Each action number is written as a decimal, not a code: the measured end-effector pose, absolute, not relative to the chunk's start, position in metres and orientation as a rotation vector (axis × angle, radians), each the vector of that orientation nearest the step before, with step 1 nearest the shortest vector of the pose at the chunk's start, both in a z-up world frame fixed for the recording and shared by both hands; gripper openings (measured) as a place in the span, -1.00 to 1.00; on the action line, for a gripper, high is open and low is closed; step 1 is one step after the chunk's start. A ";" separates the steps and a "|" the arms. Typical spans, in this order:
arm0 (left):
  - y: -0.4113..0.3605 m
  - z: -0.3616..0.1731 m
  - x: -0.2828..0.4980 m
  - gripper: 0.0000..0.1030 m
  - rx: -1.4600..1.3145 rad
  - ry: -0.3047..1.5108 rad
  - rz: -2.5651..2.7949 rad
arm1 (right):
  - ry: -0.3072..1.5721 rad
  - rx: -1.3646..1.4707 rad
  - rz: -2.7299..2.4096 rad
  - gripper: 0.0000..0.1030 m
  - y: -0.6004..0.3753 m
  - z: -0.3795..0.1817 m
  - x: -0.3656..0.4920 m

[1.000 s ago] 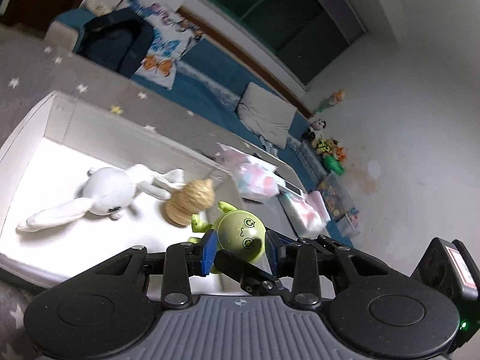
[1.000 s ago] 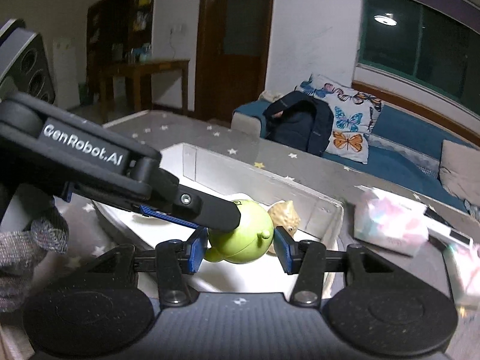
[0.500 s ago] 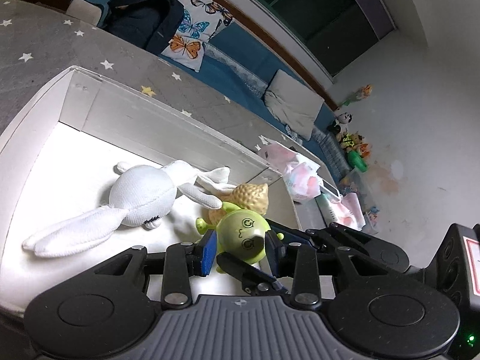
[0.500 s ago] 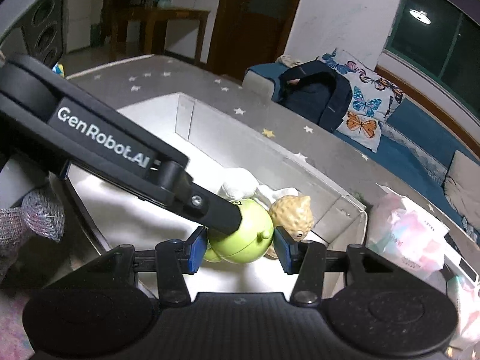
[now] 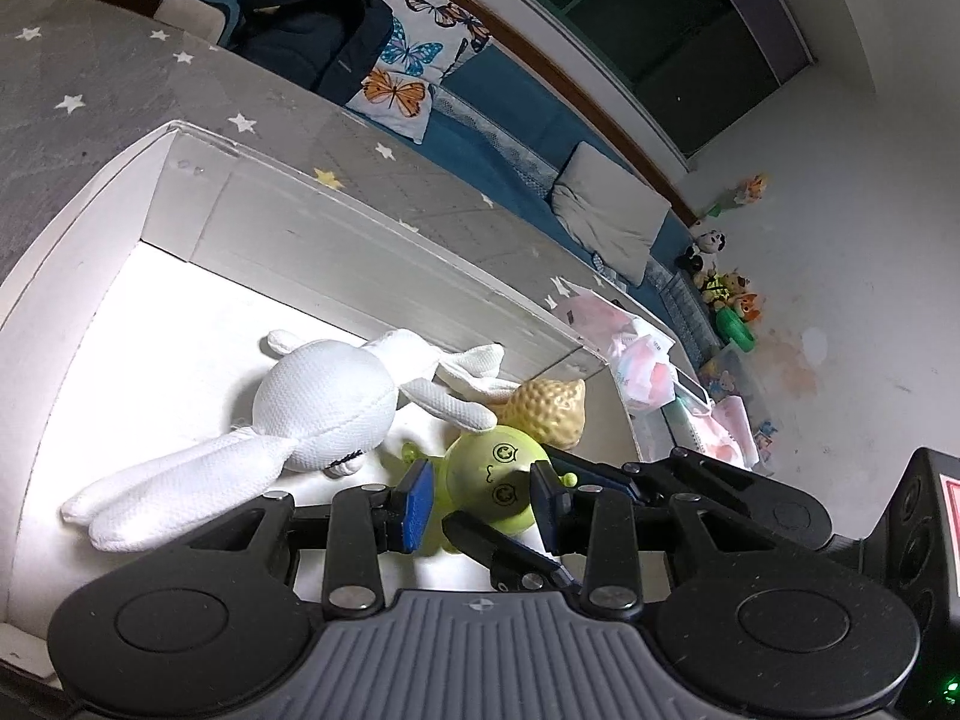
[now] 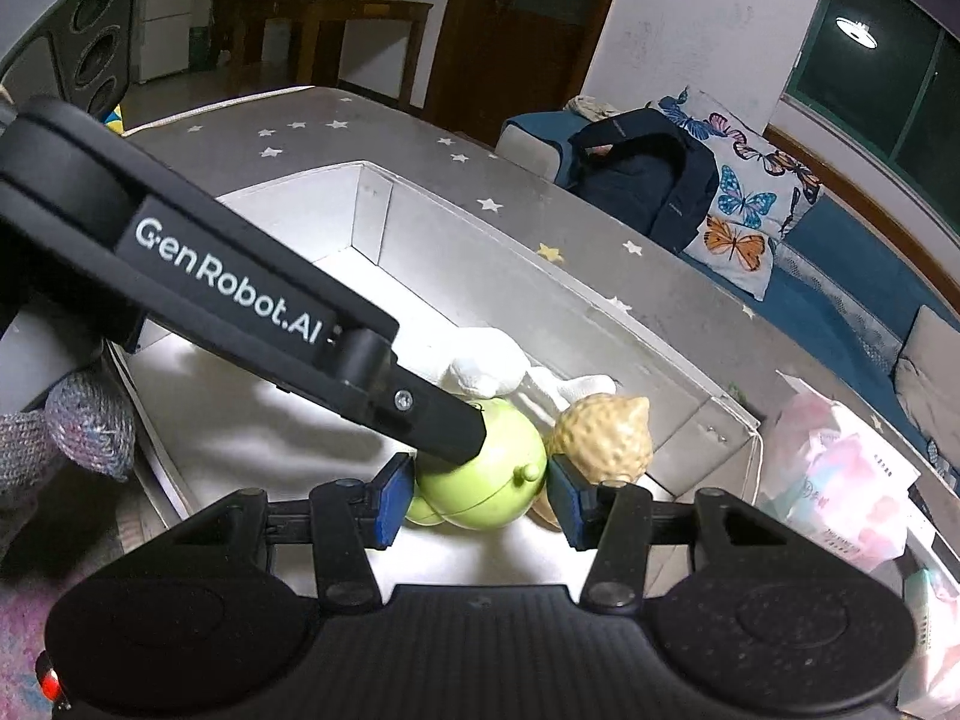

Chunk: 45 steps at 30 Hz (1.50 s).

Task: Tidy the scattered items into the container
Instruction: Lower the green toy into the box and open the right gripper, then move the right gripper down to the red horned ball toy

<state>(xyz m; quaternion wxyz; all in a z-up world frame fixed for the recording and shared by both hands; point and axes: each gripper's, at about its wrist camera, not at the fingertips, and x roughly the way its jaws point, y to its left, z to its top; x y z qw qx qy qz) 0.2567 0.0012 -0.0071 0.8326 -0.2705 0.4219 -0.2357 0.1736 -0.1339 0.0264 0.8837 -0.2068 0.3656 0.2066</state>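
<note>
The green toy (image 5: 493, 477) is gripped from both sides by the left claw (image 5: 480, 501) and the right claw (image 6: 474, 501) low inside the white box (image 5: 336, 240), its underside hidden, the rabbit (image 5: 312, 402) and knobbly yellow toy (image 6: 603, 441) partly covered beside it.

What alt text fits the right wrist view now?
Both the right gripper and the left gripper clamp a green round toy low inside the white box, beside a tan bumpy toy and a white plush rabbit.
</note>
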 end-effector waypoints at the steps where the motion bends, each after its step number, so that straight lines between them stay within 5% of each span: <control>1: 0.001 -0.007 0.257 -0.28 -0.576 0.895 -0.500 | 0.762 -0.428 0.431 -0.04 -0.134 0.026 0.174; 22: 0.007 -0.007 0.252 -0.28 -0.582 0.896 -0.484 | 0.740 -0.344 0.429 0.06 -0.152 0.039 0.163; 45: 0.018 0.033 0.166 -0.28 -0.511 0.745 -0.464 | 0.591 -0.152 0.363 0.26 -0.190 0.059 0.054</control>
